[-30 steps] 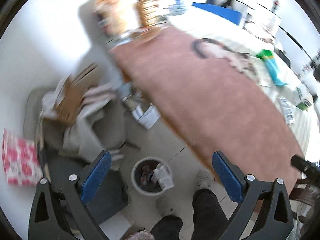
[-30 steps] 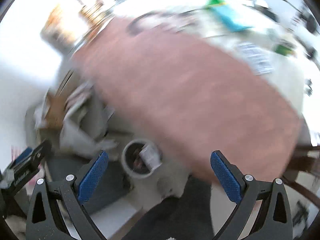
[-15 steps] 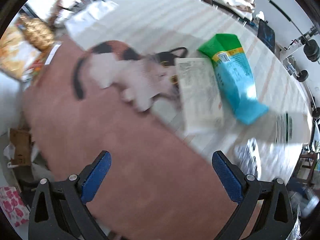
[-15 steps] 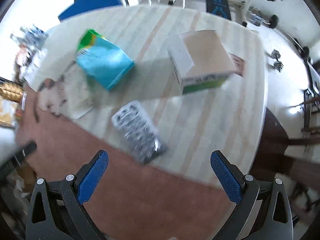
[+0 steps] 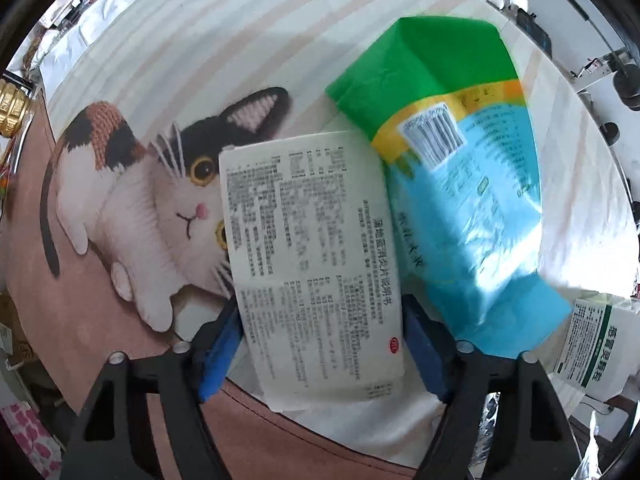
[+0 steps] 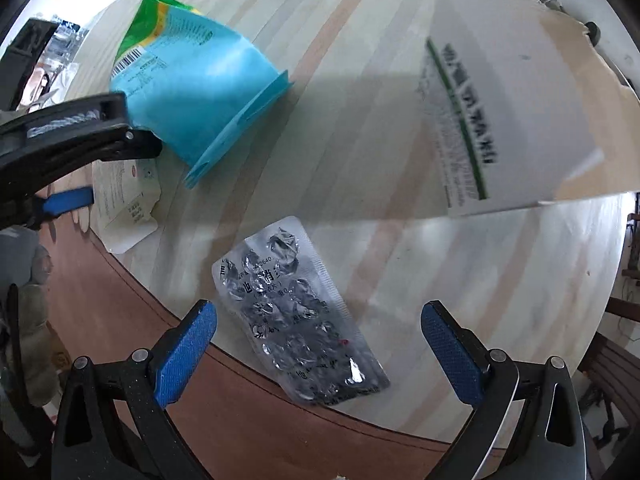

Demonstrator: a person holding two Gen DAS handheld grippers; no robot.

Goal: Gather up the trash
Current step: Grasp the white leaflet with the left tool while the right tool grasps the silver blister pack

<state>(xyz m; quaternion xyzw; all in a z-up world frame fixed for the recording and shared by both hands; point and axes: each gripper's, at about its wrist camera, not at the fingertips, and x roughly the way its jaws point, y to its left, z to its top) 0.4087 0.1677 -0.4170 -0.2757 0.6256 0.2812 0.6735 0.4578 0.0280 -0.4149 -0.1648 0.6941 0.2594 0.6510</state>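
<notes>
The left gripper (image 5: 322, 344) has its blue pads on either side of a white printed packet (image 5: 312, 264), which lies flat on the table (image 5: 200, 32) over the head of a cat printed on the table cover (image 5: 132, 184). The pads sit right at the packet's long edges, one each side; whether they actually press on it cannot be told. The packet is pale and rectangular, covered in dense small black print with a red mark near one corner, and its near end overhangs the light striped cloth onto the brown border. Just beside it — their edges overlapping — lies a green-and-blue pouch (image 5: 452, 160) with a barcode label and a yellow band.

The right gripper (image 6: 320, 344) is wide open and holds nothing. Between its spread fingers lies a silver blister pack (image 6: 300, 312), crinkled and reflective (its pockets look crushed), angled across the edge of the cloth. Farther off stands a white box (image 6: 516, 120) with a green stripe; its lettering is blurred and its top is cut off by the frame. In the right wrist view the left gripper (image 6: 120, 176) covers part of the pouch (image 6: 200, 80) and most of the packet (image 6: 128, 196).
</notes>
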